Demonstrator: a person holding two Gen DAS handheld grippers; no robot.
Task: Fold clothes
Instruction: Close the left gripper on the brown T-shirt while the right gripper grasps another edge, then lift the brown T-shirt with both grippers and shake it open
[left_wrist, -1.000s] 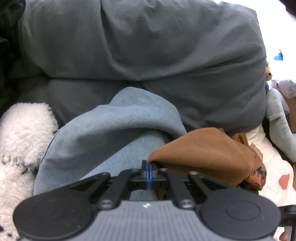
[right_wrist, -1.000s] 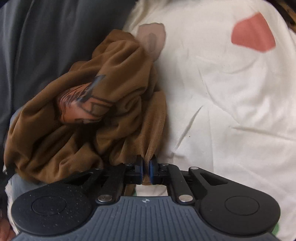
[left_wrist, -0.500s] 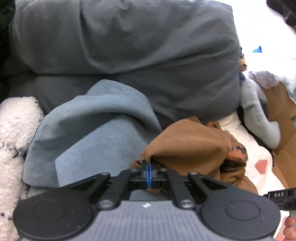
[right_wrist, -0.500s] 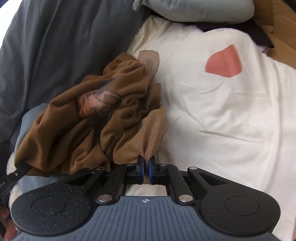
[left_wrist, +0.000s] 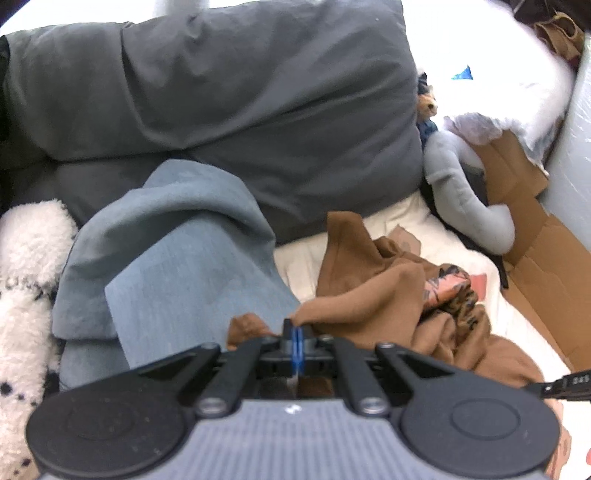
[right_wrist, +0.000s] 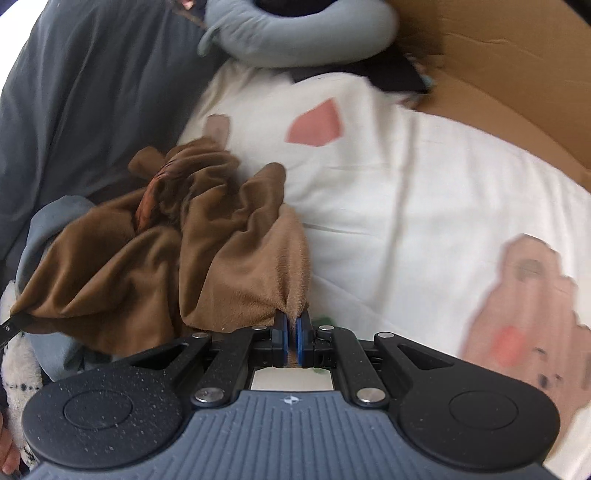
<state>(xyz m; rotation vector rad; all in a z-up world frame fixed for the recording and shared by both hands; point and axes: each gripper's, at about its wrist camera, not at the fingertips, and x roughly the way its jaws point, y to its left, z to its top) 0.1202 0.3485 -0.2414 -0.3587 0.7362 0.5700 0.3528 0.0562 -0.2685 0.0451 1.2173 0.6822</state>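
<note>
A crumpled brown garment (left_wrist: 373, 291) with an orange and black print hangs bunched between both grippers above a white patterned sheet (left_wrist: 391, 221). My left gripper (left_wrist: 297, 334) is shut on one brown edge, over a folded blue-grey cloth (left_wrist: 177, 258). In the right wrist view the same brown garment (right_wrist: 155, 258) spreads to the left, and my right gripper (right_wrist: 291, 328) is shut on another edge of it, above the white sheet (right_wrist: 406, 184). The tip of the other gripper shows at the far left edge there.
Large dark grey pillows (left_wrist: 221, 92) lie behind. A white fluffy item (left_wrist: 26, 258) sits at the left. A grey neck pillow (left_wrist: 461, 199) and flattened cardboard (left_wrist: 543, 258) lie at the right; that cardboard (right_wrist: 498, 74) also borders the sheet in the right wrist view.
Both grippers have pulled back and up with the brown garment, dragging it off the blue-grey cloth onto the white sheet. It is more stretched between them. More sheet and cardboard show.
</note>
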